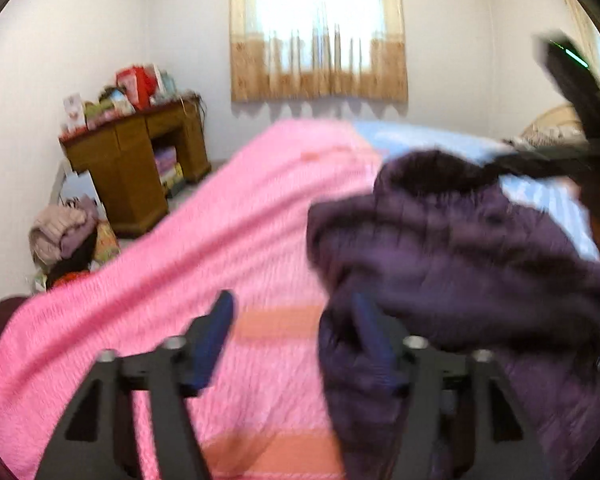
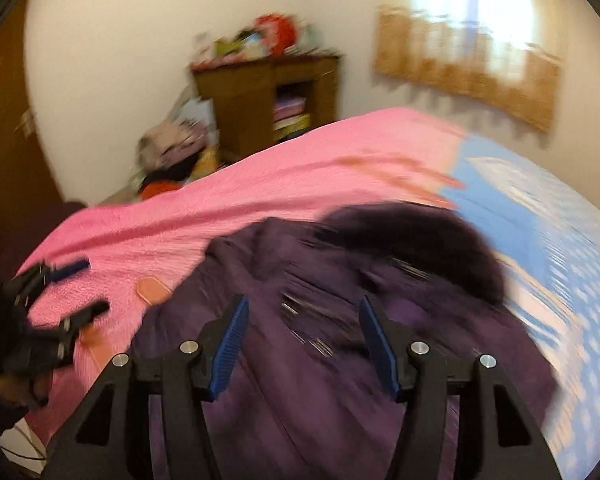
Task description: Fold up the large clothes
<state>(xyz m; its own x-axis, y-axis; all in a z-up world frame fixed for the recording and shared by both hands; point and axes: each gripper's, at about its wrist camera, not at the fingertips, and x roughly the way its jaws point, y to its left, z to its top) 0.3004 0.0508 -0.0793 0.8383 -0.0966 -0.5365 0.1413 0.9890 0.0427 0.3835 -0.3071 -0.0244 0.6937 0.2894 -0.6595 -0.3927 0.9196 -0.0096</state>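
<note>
A dark purple padded coat with a dark furry hood lies bunched on the bed, over the pink blanket and next to a light blue sheet. My left gripper is open above the blanket at the coat's left edge, and its right finger overlaps the coat's hem. Nothing sits between its pads. In the right wrist view my right gripper hovers open over the middle of the coat, and the left gripper shows open at the far left. The picture is blurred.
A wooden desk piled with boxes stands against the far wall by a curtained window. A heap of clothes lies on the floor beside the bed. The right gripper's body crosses the upper right. A brown door is at left.
</note>
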